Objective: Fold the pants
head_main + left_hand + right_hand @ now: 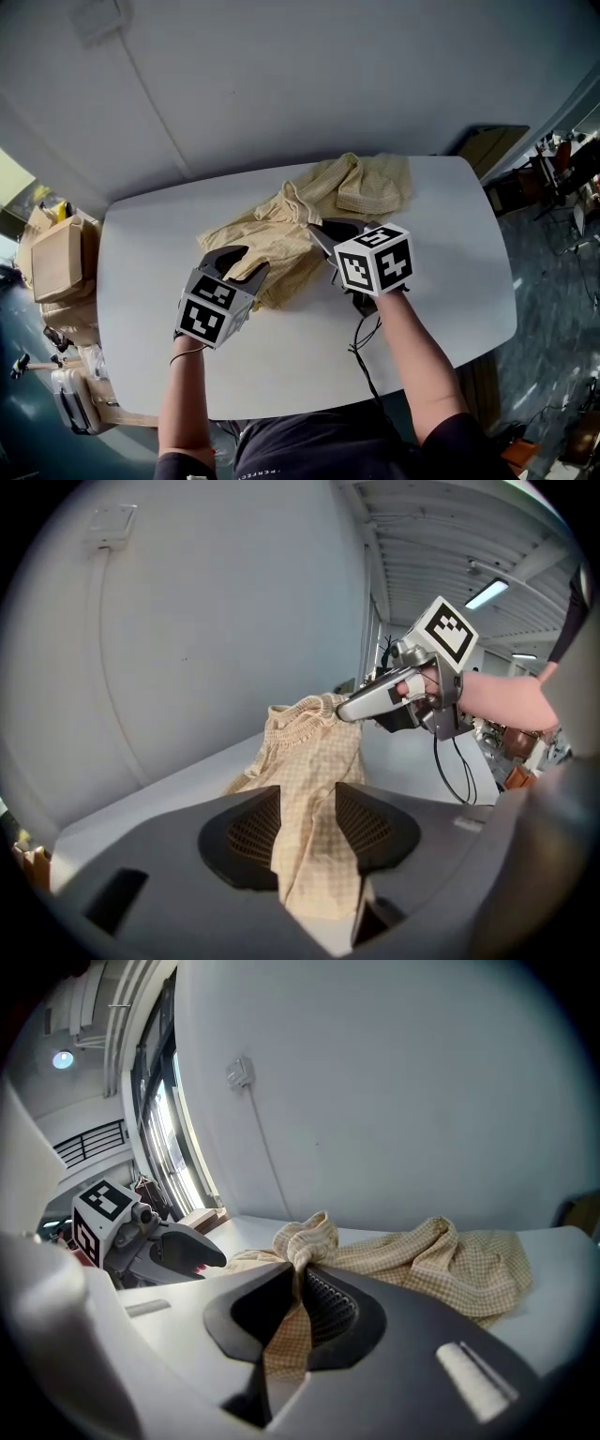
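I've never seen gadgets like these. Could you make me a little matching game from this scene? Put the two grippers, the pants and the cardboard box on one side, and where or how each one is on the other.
Things:
1. left gripper
2. right gripper
3. beige checked pants
4. cardboard box

Places and states:
A. off the table, past its left end
B. jaws clamped on a bunch of cloth
C. crumpled on the table
D. jaws apart, cloth running between them

Pairs: 1-D, 2-B, 3-C, 4-A.
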`<state>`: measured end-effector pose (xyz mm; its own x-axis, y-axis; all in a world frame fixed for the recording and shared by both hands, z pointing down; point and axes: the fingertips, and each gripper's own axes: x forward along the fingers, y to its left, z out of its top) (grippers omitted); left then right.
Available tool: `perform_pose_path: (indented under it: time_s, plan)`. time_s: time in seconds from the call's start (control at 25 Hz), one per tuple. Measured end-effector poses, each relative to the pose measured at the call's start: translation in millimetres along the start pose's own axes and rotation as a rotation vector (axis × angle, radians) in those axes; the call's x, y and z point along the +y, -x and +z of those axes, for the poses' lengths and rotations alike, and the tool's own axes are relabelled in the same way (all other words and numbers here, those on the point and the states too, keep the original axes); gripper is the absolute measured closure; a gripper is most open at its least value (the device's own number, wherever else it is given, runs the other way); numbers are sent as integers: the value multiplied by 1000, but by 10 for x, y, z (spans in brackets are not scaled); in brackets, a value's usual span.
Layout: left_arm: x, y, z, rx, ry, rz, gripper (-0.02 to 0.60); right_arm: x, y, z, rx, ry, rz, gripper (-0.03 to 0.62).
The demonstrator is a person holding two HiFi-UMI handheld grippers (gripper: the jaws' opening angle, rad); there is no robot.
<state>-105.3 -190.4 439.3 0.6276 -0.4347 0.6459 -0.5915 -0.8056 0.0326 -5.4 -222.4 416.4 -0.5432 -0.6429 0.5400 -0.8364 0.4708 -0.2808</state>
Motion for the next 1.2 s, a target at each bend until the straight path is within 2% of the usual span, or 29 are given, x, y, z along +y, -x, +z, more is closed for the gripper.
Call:
perform_pose_path:
  time_s: [0.16, 0.24, 0.36, 0.48, 0.64, 0.84, 1.0, 1.2]
  plan:
    - [-73, 20, 104, -18, -1, 1, 465, -6, 63, 106, -27, 12, 6, 562]
    - [-91, -19, 183, -30, 29, 6, 494, -34, 103, 178, -44, 14, 21, 562]
    - [-116, -158, 293, -37, 81, 30, 491, -85, 186, 275, -66, 29, 61, 562]
    - [-172, -311, 460, -42, 86, 80, 474, -242, 312, 419, -90, 63, 96, 562]
    - [-374, -554, 678, -36, 97, 107, 459, -618, 510, 576, -123, 84, 117, 562]
    - [-561, -808, 853, -17, 82, 132, 448, -1095, 639, 701, -142, 86, 123, 562]
    - [-588, -951, 1059, -40, 100, 152, 445, -1502, 764, 785, -164, 70, 105, 562]
    - [-722, -1187, 1205, -20, 87, 130, 440, -2014, 857, 673, -157, 23, 72, 560]
